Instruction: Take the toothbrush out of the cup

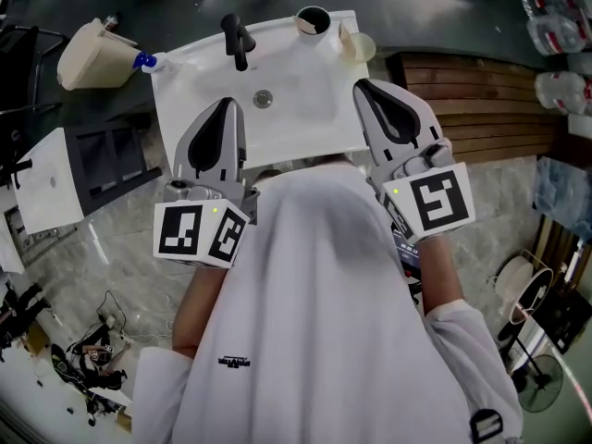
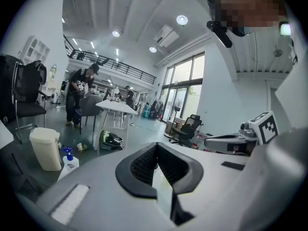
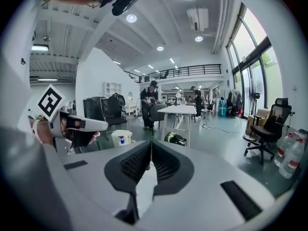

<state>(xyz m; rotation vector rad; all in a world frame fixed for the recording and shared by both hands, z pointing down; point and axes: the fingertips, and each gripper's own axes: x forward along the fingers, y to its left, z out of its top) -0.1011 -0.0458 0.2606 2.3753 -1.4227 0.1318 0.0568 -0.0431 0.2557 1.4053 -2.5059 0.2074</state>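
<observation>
A dark-rimmed cup (image 1: 313,19) stands on the far right corner of the white sink (image 1: 305,109), next to a pale yellow object (image 1: 357,45). Something white shows inside the cup; I cannot make out a toothbrush. My left gripper (image 1: 225,106) is held over the sink's left front, jaws shut with nothing between them. My right gripper (image 1: 363,87) hovers over the sink's right side, shut and holding nothing, well short of the cup. Both gripper views look out across the room past the shut left gripper (image 2: 156,146) and shut right gripper (image 3: 150,143); neither shows the cup.
A black faucet (image 1: 238,40) rises at the sink's back. A cream bin (image 1: 92,55) and a blue-capped bottle (image 1: 148,61) sit on the floor to the left, a white cabinet (image 1: 46,188) nearer. A wooden platform (image 1: 481,109) lies to the right. People and tables stand far off.
</observation>
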